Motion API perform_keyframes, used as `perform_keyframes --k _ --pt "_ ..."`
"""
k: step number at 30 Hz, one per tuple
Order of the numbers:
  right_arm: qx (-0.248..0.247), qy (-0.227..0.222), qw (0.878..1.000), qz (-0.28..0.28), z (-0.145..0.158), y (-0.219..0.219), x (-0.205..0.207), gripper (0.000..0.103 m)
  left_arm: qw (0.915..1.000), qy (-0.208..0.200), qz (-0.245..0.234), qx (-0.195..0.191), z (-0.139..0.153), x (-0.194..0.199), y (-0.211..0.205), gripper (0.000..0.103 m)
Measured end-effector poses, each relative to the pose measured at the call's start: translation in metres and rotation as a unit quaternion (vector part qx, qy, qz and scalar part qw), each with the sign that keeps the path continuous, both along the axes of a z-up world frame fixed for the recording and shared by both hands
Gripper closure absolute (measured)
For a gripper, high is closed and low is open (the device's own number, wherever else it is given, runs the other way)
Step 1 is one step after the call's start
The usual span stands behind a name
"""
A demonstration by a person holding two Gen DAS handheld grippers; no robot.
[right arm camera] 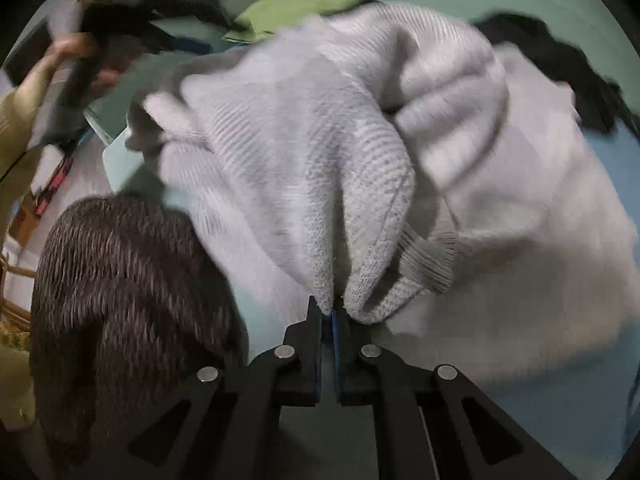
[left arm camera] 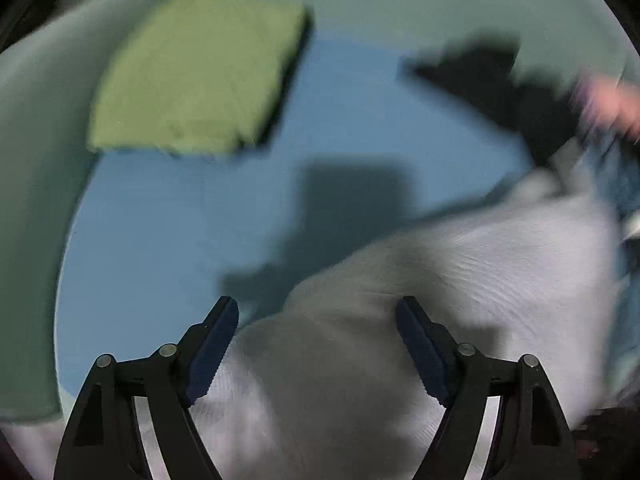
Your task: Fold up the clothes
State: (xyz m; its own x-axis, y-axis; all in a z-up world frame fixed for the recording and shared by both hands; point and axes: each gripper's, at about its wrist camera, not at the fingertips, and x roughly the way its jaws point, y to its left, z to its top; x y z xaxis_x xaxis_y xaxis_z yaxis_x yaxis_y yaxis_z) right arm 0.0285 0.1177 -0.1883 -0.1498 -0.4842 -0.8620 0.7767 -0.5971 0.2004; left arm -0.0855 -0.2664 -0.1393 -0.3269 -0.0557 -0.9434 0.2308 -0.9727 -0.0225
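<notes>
Right gripper (right arm camera: 333, 312): the jaws are clamped on a bunched edge of the white knit sweater (right arm camera: 304, 152), with its ribbed hem just beside the pinch
Left gripper (left arm camera: 318, 344): the jaws are spread wide with nothing between them, held over the sweater (left arm camera: 440, 272)
Sweater: it is seen gathered in loose heaps and ridges, part lifted by the right grip, part spread on the blue mat (left arm camera: 192, 216); no flat fold is shown
Green cloth (left arm camera: 200, 72): it lies as a neat flat rectangle at the far side of the mat, well apart from the sweater
Dark garment (left arm camera: 496, 92): it lies crumpled near the sweater's far edge
Risk of slipping: only a narrow pinch of thick knit is held, so the fabric could be pulled free by a hard tug
Risk of a crooked fold: layers are bunched, so two thicknesses may be taken at once
Risk of snagging: the dark garment could be dragged along if the sweater is swept that way
Blur: both views are smeared, so fine seams cannot be told
</notes>
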Motion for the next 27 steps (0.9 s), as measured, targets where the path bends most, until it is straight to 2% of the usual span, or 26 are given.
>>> perform_keyframes --k 1,2,3,5,7,8,9,11,12,14,15,17,18,19,20,21,23,24,25,27 --pt "0.005 -0.011 1.000 -0.006 -0.002 0.012 0.005 0.099 0.9999 -0.011 -0.005 0.009 -0.012 0.001 0.004 0.087" --pt "0.000 -0.023 1.000 -0.015 0.004 0.023 0.006 0.103 0.9998 -0.005 -0.021 -0.001 -0.013 0.007 0.012 0.088" --pt "-0.003 -0.027 0.999 -0.023 0.010 0.033 0.007 0.102 0.9993 -0.001 -0.037 -0.008 -0.013 0.013 0.019 0.092" --pt "0.001 -0.005 0.999 -0.042 0.025 0.053 0.006 0.095 0.9970 -0.003 -0.075 0.018 -0.002 0.036 0.028 0.093" --pt "0.000 0.012 0.997 -0.072 0.037 0.056 -0.011 0.069 0.9949 0.000 -0.084 0.055 0.007 0.059 0.024 0.093" --pt "-0.001 0.020 0.996 -0.090 0.042 0.053 -0.023 0.050 0.9931 -0.001 -0.089 0.077 0.012 0.073 0.022 0.093" --pt "-0.002 0.027 0.994 -0.107 0.047 0.050 -0.036 0.044 0.9908 -0.001 -0.093 0.099 0.016 0.086 0.020 0.094" --pt "-0.004 0.042 0.989 -0.143 0.057 0.044 -0.061 0.042 0.9848 -0.003 -0.102 0.140 0.024 0.114 0.017 0.094" --pt "-0.006 0.049 0.986 -0.160 0.062 0.042 -0.073 0.032 0.9825 -0.014 -0.114 0.147 0.026 0.127 0.020 0.094" --pt "-0.006 0.064 0.980 -0.188 0.070 0.032 -0.097 0.021 0.9761 -0.029 -0.133 0.169 0.030 0.149 0.028 0.094" --pt "-0.003 0.071 0.980 -0.184 0.063 0.014 -0.108 0.022 0.9731 -0.036 -0.142 0.178 0.032 0.160 0.032 0.094" --pt "0.011 0.061 0.983 -0.171 0.043 -0.030 -0.128 0.023 0.9734 -0.043 -0.145 0.172 0.033 0.176 0.038 0.093" --pt "0.028 0.046 0.986 -0.158 0.028 -0.055 -0.135 0.026 0.9753 -0.039 -0.144 0.163 0.034 0.178 0.038 0.093" --pt "0.046 0.028 0.988 -0.148 0.014 -0.077 -0.140 0.037 0.9769 -0.035 -0.142 0.156 0.035 0.180 0.037 0.093" --pt "0.055 0.021 0.987 -0.150 0.003 -0.088 -0.142 0.073 0.9778 -0.028 -0.136 0.157 0.040 0.184 0.035 0.093" --pt "0.063 0.029 0.985 -0.158 -0.002 -0.093 -0.139 0.082 0.9784 -0.023 -0.131 0.158 0.046 0.186 0.031 0.087" --pt "0.069 0.045 0.982 -0.172 -0.009 -0.100 -0.133 0.089 0.9794 -0.013 -0.120 0.162 0.057 0.190 0.022 0.070" --pt "0.048 0.045 0.982 -0.175 -0.001 -0.088 -0.131 0.090 0.9799 -0.008 -0.115 0.163 0.063 0.193 0.018 0.046" --pt "0.026 0.040 0.981 -0.190 0.008 -0.067 -0.130 0.091 0.9804 -0.001 -0.109 0.164 0.068 0.194 0.013 0.031" --pt "-0.013 0.036 0.975 -0.220 0.027 -0.025 -0.126 0.091 0.9830 0.034 -0.095 0.153 0.084 0.187 0.002 0.030"
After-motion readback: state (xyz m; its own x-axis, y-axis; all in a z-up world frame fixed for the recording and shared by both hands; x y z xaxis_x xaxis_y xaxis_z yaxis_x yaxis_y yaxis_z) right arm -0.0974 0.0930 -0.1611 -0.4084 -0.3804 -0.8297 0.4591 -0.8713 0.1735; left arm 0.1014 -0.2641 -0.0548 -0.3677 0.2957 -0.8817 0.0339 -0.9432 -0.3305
